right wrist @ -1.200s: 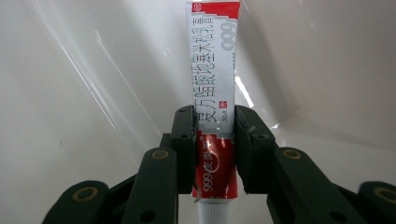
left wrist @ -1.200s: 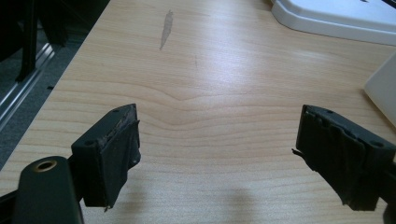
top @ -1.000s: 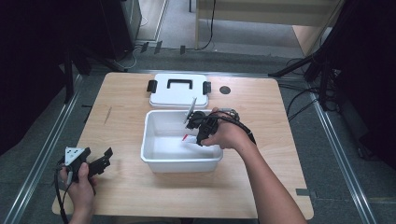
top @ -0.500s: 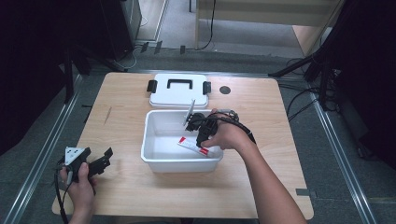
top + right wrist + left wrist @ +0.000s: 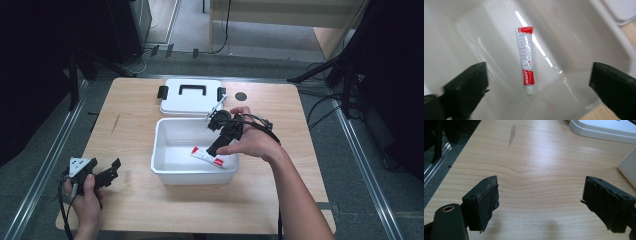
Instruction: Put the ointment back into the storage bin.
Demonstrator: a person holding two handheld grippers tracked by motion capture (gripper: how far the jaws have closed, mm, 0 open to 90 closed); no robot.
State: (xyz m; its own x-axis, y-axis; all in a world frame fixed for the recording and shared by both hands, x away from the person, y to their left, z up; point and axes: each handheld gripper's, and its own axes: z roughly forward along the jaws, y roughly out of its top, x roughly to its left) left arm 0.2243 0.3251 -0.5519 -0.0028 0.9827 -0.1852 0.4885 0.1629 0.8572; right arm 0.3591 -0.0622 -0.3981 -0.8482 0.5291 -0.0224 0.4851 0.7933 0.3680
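We cannot read the blurred print on the red-and-white tube (image 5: pixel 526 61), which half a second ago was at our right gripper (image 5: pixel 218 144) and now lies flat in the open white plastic bin (image 5: pixel 165 131). Both grippers' jaws gape wide, empty; the left gripper (image 5: pixel 111 170) rests near the wooden table (image 5: pixel 130 115) edge.

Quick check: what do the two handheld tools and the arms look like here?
Both tools are black, each with two blocky black jaws. The left tool carries a grey three-cornered plate on top; a black cable trails from it. The right tool has black cables looping over the hand. Forearms are bare, no sleeves.
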